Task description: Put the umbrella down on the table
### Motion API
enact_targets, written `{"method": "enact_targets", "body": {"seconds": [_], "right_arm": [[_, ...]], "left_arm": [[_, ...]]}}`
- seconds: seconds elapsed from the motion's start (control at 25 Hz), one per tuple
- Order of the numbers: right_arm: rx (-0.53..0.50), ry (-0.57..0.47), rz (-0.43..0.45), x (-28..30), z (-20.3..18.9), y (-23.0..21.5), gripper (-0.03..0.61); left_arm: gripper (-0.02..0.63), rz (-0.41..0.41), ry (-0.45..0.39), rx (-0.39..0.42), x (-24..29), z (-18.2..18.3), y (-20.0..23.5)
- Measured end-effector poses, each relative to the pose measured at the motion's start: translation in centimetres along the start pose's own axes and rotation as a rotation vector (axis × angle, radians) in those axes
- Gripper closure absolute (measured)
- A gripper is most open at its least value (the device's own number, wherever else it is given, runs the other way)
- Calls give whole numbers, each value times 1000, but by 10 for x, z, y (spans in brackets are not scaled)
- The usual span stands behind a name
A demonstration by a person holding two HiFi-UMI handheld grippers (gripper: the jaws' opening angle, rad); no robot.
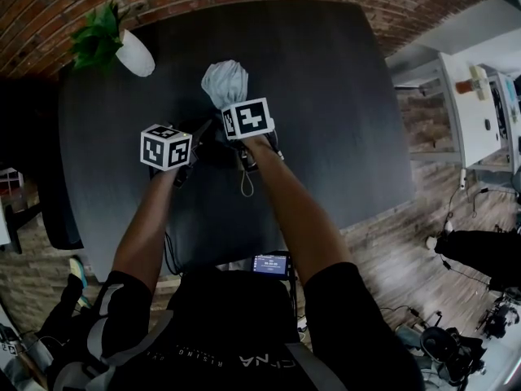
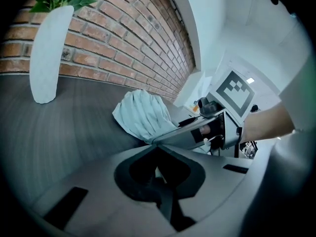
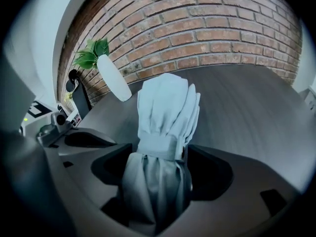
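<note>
Right gripper view | right gripper (image 3: 158,151) jaws wide, umbrella (image 3: 168,107) loose between | umbrella on table (image 3: 247,102) | left gripper (image 2: 157,146) jaws together

Your right gripper (image 3: 160,157): jaws stood wide apart, folded pale umbrella (image 3: 165,112) between them, dark gap at each side. Strap band wrapped its cloth just beyond jaws. Canopy end reached forward over dark table (image 3: 247,102). White vase (image 3: 114,78) with green plant (image 3: 91,53) stood at left, before brick wall (image 3: 207,28).

Dark table (image 1: 342,96): white vase (image 1: 137,54) with plant (image 1: 96,32) at corner, folded umbrella (image 1: 225,81) mid-surface.
</note>
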State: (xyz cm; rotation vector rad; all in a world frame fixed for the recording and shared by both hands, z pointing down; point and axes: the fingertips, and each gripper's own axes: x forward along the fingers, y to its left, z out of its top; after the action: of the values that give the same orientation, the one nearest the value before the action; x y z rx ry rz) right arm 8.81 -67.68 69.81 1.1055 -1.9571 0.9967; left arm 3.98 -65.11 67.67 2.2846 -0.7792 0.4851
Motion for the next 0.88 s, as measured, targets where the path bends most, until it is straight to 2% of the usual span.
{"method": "enact_targets", "body": {"seconds": [0.16, 0.44, 0.72, 0.88], "right_arm": [[-30, -15, -6, -10, 5, 0, 252], [27, -67, 13, -36, 6, 0, 252], [39, -170, 51, -79, 3, 13, 253], [14, -281, 129, -117, 9, 31, 253]], "left_arm": [[611, 4, -1, 4, -2, 1, -6], [611, 32, -14, 20, -18, 10, -18], [611, 46, -56, 54, -42, 19, -51], [611, 50, -70, 84, -59, 17, -77]]}}
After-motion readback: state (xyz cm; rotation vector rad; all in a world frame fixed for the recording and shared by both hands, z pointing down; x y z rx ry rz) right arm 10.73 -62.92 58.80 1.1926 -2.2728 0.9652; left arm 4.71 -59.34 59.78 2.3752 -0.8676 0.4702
